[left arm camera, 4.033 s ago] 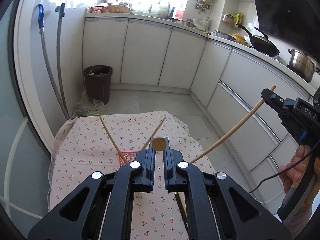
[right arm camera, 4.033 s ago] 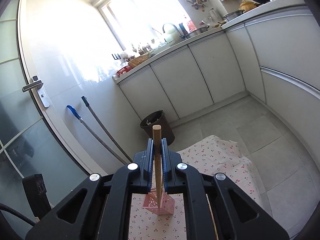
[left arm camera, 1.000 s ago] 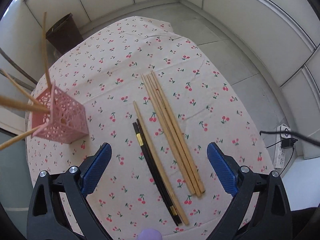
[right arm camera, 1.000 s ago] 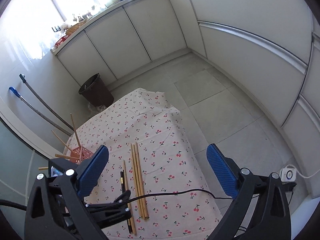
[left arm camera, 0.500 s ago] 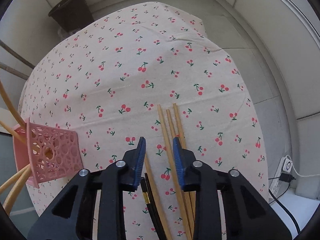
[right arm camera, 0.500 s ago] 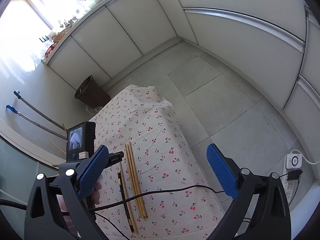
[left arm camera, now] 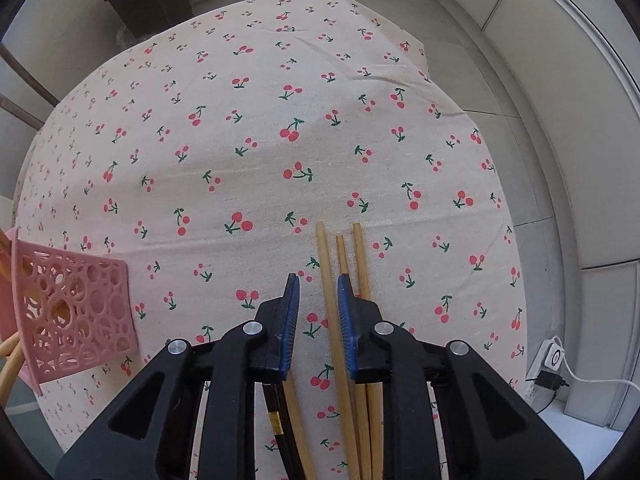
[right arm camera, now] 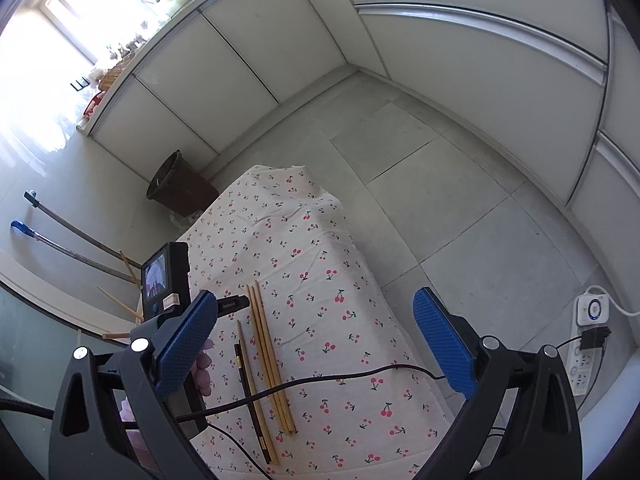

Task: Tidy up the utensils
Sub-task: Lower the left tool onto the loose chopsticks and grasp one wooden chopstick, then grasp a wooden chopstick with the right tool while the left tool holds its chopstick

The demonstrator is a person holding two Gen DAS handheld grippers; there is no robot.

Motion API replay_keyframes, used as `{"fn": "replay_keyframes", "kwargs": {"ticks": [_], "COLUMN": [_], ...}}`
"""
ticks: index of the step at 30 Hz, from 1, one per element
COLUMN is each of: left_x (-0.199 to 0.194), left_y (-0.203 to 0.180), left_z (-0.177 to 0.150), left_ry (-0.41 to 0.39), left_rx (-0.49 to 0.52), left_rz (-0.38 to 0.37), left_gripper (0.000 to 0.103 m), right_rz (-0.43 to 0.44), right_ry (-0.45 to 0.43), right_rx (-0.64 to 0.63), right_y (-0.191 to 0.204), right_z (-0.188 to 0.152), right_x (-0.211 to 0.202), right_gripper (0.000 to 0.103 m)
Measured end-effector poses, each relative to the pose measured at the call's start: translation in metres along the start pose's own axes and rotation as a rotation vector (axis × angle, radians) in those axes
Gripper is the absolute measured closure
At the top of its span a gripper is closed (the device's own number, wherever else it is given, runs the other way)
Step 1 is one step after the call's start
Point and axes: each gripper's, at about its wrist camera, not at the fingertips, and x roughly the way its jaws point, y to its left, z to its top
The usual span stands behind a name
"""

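On the cherry-print tablecloth (left arm camera: 256,80) lie three wooden chopsticks (left arm camera: 325,256) side by side. A black chopstick (left arm camera: 275,416) and one more wooden chopstick (left arm camera: 297,412) lie left of them. My left gripper (left arm camera: 318,282) points steeply down over the bundle. Its jaws are closing around the leftmost of the three, with a gap still showing at the left pad. A pink openwork holder (left arm camera: 76,316) with several chopsticks in it stands at the left. In the right wrist view the left gripper (right arm camera: 240,303) is at the far ends of the wooden chopsticks (right arm camera: 268,352). My right gripper (right arm camera: 316,294) hangs wide open above the table with nothing in it.
A dark waste bin (right arm camera: 180,188) stands beyond the table's far end. Two mop handles (right arm camera: 60,240) lean at the left. A power strip (right arm camera: 592,312) lies on the floor to the right. A black cable (right arm camera: 320,378) crosses over the near ends of the chopsticks.
The left gripper has come down and forward over the chopsticks, and its jaws have narrowed from wide apart to a slim gap around one stick. The right gripper has hardly shifted.
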Motion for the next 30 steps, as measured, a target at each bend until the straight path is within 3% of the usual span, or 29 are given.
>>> {"fn": "replay_keyframes", "kwargs": {"ticks": [5,9,11,13,17,26,30], "left_x": [0.013,0.016,0.016,0.015,0.007,-0.081,-0.109], "left_y": [-0.002,-0.031,-0.032,-0.031,-0.028,-0.015,0.018], "left_z": [0.005,0.000,-0.002,-0.005,-0.024,-0.105,-0.141], "left_ry": [0.010,-0.027,-0.029,-0.012,-0.022,-0.222,-0.294], "left_rx": [0.000,0.163,0.137,0.124,0.116,0.207,0.182], "left_rz": [0.002,0.083,0.045,-0.022,-0.055,-0.117,-0.151], "left_gripper": [0.084,0.090,0.098,0.098,0.099,0.099,0.099], "right_rz": [-0.026,-0.050,-0.056,-0.060,-0.062,-0.026,-0.049], "right_ry": [0.001,-0.002,0.006,0.021,0.069,0.148,0.184], "right_rx": [-0.025,-0.046,-0.046,-0.045,-0.054,-0.095,-0.151], "right_y": [0.003,0.004,0.004,0.003,0.005,0.028,0.048], "right_z": [-0.001,-0.001,0.000,0.001,-0.001,-0.003,-0.005], "right_x": [0.002,0.004,0.008,0.014,0.030,0.081,0.112], "right_gripper": [0.008,0.008,0.008,0.008,0.008,0.009,0.030]}}
